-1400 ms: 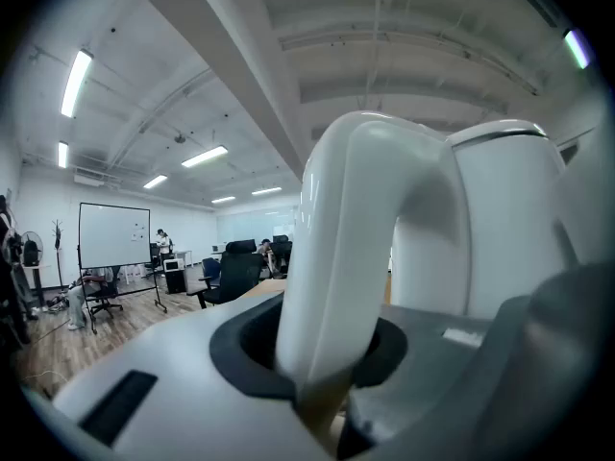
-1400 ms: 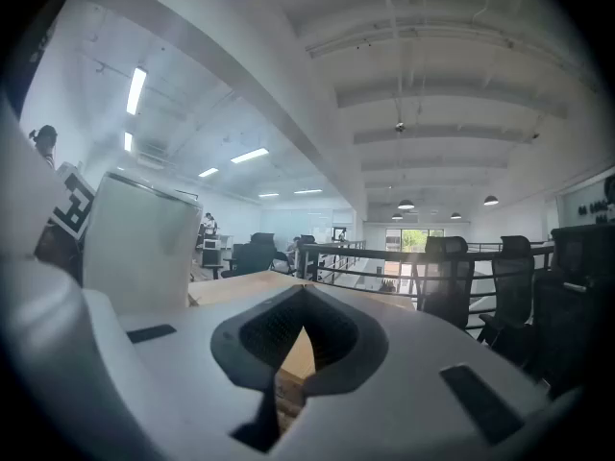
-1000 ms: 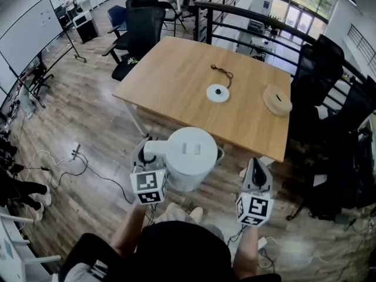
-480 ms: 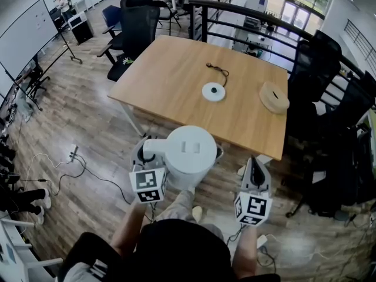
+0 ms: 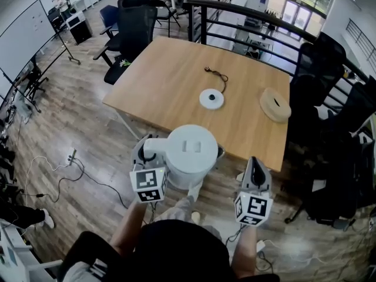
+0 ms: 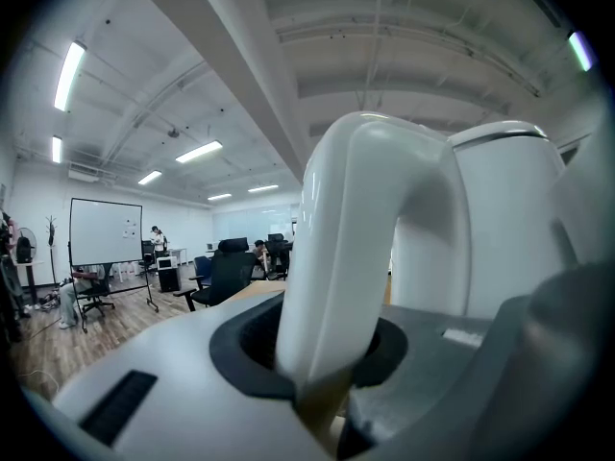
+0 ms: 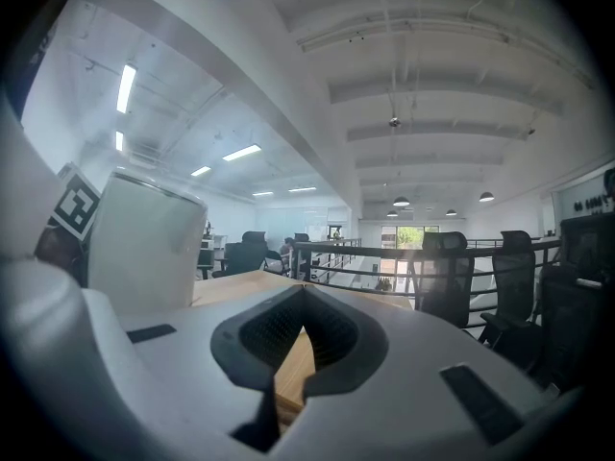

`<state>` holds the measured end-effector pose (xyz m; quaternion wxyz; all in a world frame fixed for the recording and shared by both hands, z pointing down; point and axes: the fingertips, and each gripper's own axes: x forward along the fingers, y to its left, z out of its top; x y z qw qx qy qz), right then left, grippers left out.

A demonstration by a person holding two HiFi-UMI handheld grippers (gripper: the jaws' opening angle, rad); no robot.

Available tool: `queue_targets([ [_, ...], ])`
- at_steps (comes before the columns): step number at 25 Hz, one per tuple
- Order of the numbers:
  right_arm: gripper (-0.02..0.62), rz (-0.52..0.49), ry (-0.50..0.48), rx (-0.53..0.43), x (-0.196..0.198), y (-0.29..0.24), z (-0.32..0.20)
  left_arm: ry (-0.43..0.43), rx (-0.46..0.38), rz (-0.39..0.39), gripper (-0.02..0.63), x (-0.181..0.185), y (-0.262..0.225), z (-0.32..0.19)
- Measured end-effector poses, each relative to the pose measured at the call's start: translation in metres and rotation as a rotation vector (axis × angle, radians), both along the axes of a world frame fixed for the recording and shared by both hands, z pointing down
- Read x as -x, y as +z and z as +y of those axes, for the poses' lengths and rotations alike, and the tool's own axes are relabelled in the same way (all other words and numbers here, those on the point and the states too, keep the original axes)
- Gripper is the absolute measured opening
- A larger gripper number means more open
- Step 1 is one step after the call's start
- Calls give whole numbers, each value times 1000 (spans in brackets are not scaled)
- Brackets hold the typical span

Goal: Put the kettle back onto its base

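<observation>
The white kettle (image 5: 189,154) was off its base, held up in the air at the near edge of the wooden table (image 5: 158,81), its flat lid facing up. Its curved white handle (image 6: 356,257) ran down between the jaws of the left gripper (image 5: 148,153), which were closed partway and pinched the handle near its lower end. The kettle body stood just past the jaws in the left gripper view, filling the right side.

The round white base (image 5: 211,98) lay flat near the middle of the table, well apart from the kettle. A short dark cord (image 5: 216,74) lay just beyond the base, and a round wooden disc (image 5: 275,104) sat toward the table's right edge.

The right gripper (image 5: 254,170) hung beside the kettle, apart from it, with its jaws pressed together and nothing between them; only the tabletop showed through the gap below the tips in the right gripper view.

Black office chairs (image 5: 132,31) stood at the table's far left, and a dark railing (image 5: 247,13) ran behind it
</observation>
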<state>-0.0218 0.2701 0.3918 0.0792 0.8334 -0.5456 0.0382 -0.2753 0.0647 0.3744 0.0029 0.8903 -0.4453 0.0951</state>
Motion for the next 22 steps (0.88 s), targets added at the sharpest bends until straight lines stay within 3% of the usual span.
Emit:
queue_targets([
  [12,-2,-22,3,7,-71,-1,-82,17,15,-9,66,-76,-1,-82],
  [22,-2,-28,-1,36,-103,2,-142,8,38,-16,67,-110,7,-146],
])
